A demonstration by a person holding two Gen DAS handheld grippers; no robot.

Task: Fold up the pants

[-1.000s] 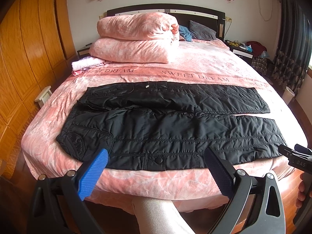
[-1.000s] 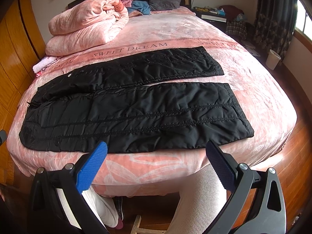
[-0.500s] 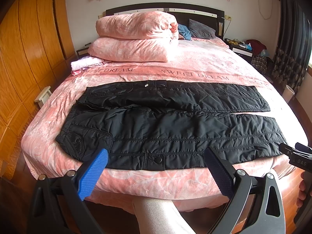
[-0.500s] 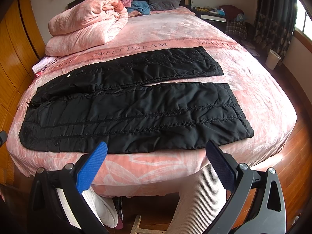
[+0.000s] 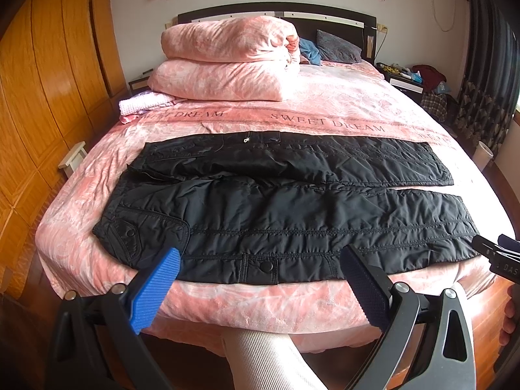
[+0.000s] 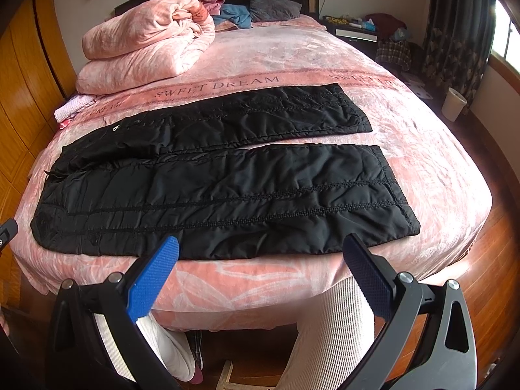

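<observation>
Black quilted pants (image 5: 276,208) (image 6: 211,188) lie flat across the pink bed, waistband to the left, both legs stretched to the right with a thin gap between them. The near leg runs along the bed's front edge. My left gripper (image 5: 260,260) hovers open just short of that edge, near the waist end and a snap pocket. My right gripper (image 6: 260,247) is open too, held off the front edge in front of the near leg's lower half. Neither gripper touches the cloth. The right gripper's tip (image 5: 497,253) shows at the right edge of the left wrist view.
The pink bedspread (image 5: 325,110) carries a folded pink duvet (image 5: 227,55) at the headboard end and a small pink cloth (image 5: 143,104) at far left. A person's legs in white trousers (image 6: 328,334) stand against the bed front. Wooden wardrobe left, nightstand, bin (image 6: 453,104) right.
Both grippers have barely shifted; the left wrist view has crept slightly closer to the bed. The pants lie unchanged.
</observation>
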